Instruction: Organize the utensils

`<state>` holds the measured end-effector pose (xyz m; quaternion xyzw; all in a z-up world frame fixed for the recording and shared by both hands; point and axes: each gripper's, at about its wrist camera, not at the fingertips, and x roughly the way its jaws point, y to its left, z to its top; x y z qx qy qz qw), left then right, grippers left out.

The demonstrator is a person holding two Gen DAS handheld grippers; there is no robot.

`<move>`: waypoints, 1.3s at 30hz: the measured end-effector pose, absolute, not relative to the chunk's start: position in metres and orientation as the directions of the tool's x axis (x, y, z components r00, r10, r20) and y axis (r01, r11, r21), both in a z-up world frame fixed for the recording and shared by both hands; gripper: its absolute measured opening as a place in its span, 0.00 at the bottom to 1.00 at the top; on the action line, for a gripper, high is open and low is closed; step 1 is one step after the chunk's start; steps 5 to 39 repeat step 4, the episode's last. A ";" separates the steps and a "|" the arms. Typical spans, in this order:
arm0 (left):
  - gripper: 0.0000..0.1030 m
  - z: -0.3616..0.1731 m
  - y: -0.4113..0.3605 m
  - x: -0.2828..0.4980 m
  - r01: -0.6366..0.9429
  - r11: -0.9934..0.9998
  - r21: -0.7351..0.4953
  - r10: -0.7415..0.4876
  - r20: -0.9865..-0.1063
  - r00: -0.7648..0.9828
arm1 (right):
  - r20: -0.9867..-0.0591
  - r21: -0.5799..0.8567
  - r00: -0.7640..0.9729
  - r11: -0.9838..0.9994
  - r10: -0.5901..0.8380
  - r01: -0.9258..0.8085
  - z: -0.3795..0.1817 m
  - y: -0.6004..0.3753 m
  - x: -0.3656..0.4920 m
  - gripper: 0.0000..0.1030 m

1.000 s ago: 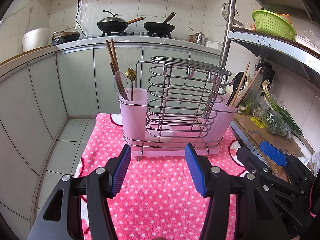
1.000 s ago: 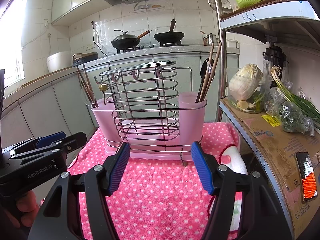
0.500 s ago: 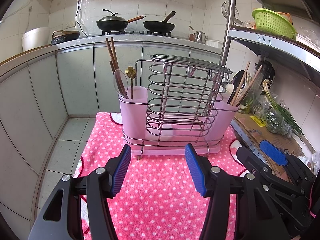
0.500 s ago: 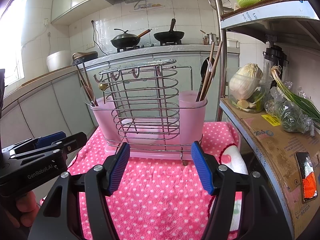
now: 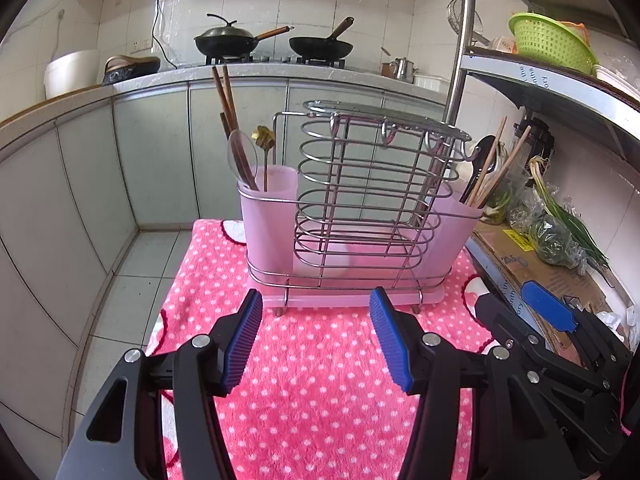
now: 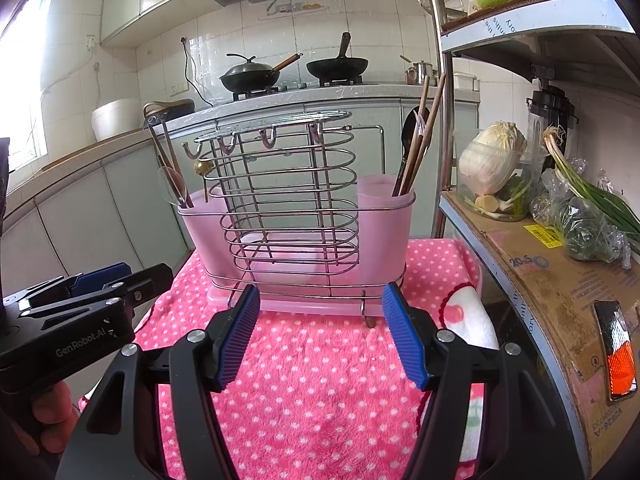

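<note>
We hold L gripper (image 5: pixel 316 330) and R gripper (image 6: pixel 320 326) released, nothing btwn fingers. Wire utensil rack (image 5: pixel 360 208) w/ pink cups sits just ahead of both on dotted pink towel (image 5: pixel 312 392). Left cup (image 5: pixel 270 208): chopsticks, clear spoon, gold spoon. Right cup (image 5: pixel 456 224): chopsticks, black spoon.

left tool (image 6: pixel 72 312): "GenRobot.AI" | cardboard (image 6: pixel 560 280): "20&S"

A hot-pink towel (image 5: pixel 320 380) dotted with white covers the tabletop, and on it stands a silver wire utensil rack (image 5: pixel 360 200) with translucent pale-pink cups (image 5: pixel 270 216). The left gripper (image 5: pixel 316 340) and right gripper (image 6: pixel 320 332) are black with ribbed blue pads (image 5: pixel 244 344). A lime-green basket (image 5: pixel 548 42) sits on the shelf, and brown chopsticks (image 5: pixel 226 96) stand in a cup.
</note>
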<state>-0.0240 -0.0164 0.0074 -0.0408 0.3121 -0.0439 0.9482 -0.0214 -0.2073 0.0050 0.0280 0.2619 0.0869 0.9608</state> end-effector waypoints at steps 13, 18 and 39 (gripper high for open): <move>0.54 0.005 -0.016 -0.022 0.056 0.993 -0.104 -0.107 -0.595 0.797 | -0.504 0.101 0.844 0.983 0.181 -0.151 0.004 -0.207 -0.019 0.62; 0.54 0.005 -0.016 -0.022 0.056 0.993 -0.104 -0.107 -0.595 0.797 | -0.504 0.101 0.844 0.983 0.181 -0.151 0.004 -0.207 -0.019 0.62; 0.54 0.005 -0.016 -0.022 0.056 0.993 -0.104 -0.107 -0.595 0.797 | -0.504 0.101 0.844 0.983 0.181 -0.151 0.004 -0.207 -0.019 0.62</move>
